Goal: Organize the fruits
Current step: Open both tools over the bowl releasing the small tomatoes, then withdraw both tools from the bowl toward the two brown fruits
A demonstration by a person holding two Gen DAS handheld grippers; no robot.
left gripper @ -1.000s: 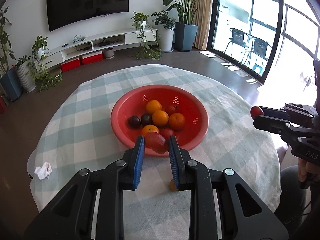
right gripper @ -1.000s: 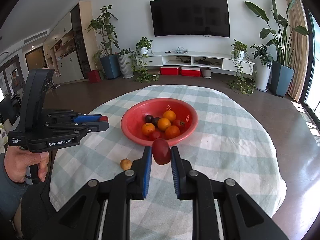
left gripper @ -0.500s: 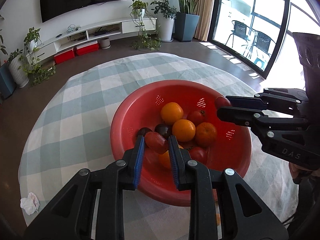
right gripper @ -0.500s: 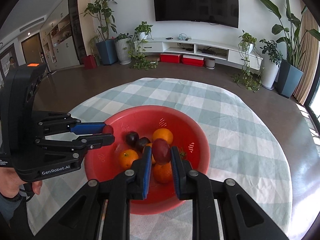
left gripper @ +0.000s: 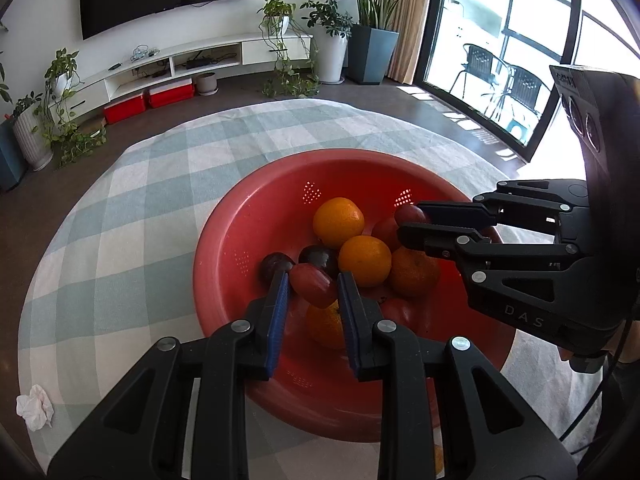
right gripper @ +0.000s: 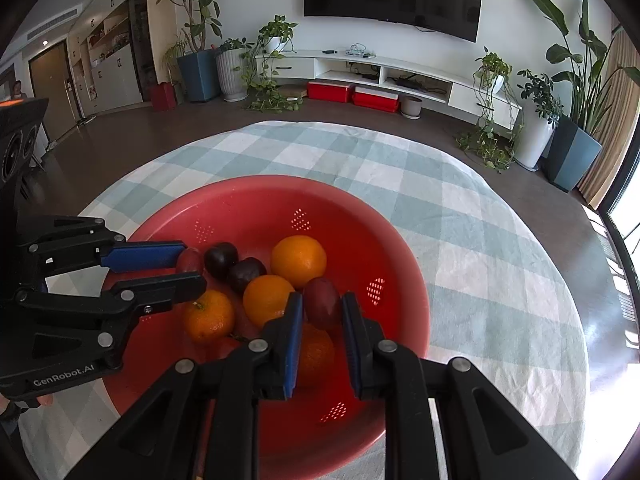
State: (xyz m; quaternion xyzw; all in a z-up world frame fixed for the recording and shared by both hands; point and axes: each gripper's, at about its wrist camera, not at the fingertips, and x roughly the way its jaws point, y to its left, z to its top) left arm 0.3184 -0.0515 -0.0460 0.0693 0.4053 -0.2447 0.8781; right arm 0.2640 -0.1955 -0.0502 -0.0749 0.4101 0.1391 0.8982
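both grippers sit inside the red colander's rim (left gripper: pixel 224 216); left gripper (left gripper: pixel 313 292) clamps a glossy red plum (left gripper: pixel 312 285), right gripper (right gripper: pixel 321 312) another (right gripper: pixel 322 304), over the oranges (right gripper: pixel 298 260).

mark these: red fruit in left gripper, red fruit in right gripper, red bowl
red fruit in left gripper (left gripper: pixel 313 285), left wrist view, middle of its skin between the pads
red fruit in right gripper (right gripper: pixel 322 303), right wrist view, its visible front face
red bowl (right gripper: pixel 260 196), right wrist view, bare far inner wall
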